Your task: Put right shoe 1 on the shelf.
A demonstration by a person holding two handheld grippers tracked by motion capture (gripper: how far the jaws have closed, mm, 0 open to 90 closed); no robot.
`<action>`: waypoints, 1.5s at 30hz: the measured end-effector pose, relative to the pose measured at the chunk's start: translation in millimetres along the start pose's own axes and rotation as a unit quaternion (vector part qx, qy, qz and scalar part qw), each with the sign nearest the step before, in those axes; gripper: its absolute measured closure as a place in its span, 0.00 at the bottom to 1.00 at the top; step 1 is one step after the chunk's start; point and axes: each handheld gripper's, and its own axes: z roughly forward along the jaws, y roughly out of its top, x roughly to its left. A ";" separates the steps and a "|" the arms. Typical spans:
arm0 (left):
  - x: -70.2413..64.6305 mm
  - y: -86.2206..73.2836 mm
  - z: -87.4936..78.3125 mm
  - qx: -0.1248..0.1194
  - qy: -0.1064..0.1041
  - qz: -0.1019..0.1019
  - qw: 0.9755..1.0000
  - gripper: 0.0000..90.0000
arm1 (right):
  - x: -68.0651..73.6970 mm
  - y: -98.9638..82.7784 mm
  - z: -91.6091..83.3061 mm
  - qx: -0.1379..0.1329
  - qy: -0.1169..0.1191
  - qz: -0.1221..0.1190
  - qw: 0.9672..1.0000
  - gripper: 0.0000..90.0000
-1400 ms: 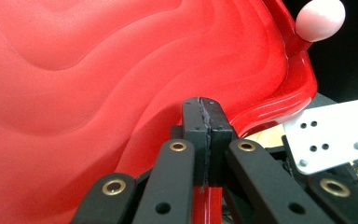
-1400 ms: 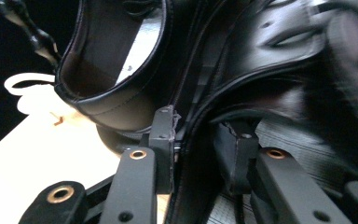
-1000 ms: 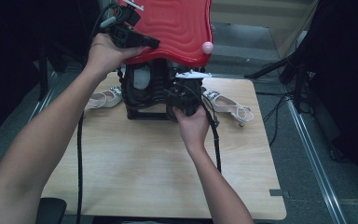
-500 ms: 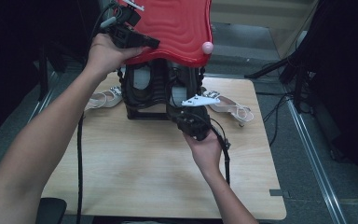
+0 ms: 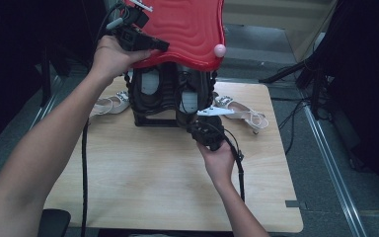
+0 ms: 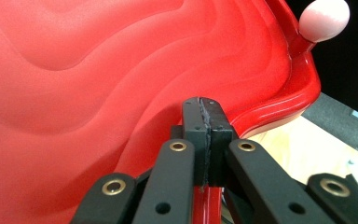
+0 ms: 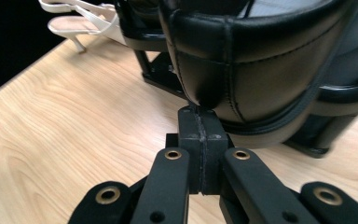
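Note:
A red wavy lid (image 5: pixel 187 29) with a pink knob (image 5: pixel 219 50) is tipped up above a black rack (image 5: pixel 150 121) that holds black shoes (image 5: pixel 187 94). My left gripper (image 5: pixel 160 45) is shut on the lid's near edge and holds it raised. In the left gripper view the jaws (image 6: pixel 201 105) pinch the red rim, with the lid (image 6: pixel 98 70) behind and the knob (image 6: pixel 324 18) at the top right. My right gripper (image 5: pixel 200 129) is low in front of the rack. Its jaws (image 7: pixel 200 114) are shut, pads together, just below a black shoe's heel (image 7: pixel 251 60).
A pale sandal (image 5: pixel 106 104) lies left of the rack and another (image 5: pixel 242 113) right of it on the wooden table (image 5: pixel 143 177). One sandal (image 7: pixel 79 18) appears at the top left of the right gripper view. Cables trail from both grippers toward the person.
My right gripper has drawn back out of the rack, toward the person and lower. The left gripper and the raised lid have stayed where they were.

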 end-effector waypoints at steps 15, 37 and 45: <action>0.1 -0.9 0.0 -0.003 -0.002 0.005 1.000 1.00 | 7.5 20.7 25.3 -0.035 0.002 0.030 0.999 1.00; 2.0 -1.7 -1.2 -0.003 -0.006 0.005 1.000 1.00 | -21.4 54.9 28.5 -0.025 -0.049 0.038 0.998 1.00; 2.5 -2.4 -1.4 -0.006 -0.006 0.003 1.000 1.00 | -35.8 58.6 30.1 -0.017 -0.066 0.049 0.996 1.00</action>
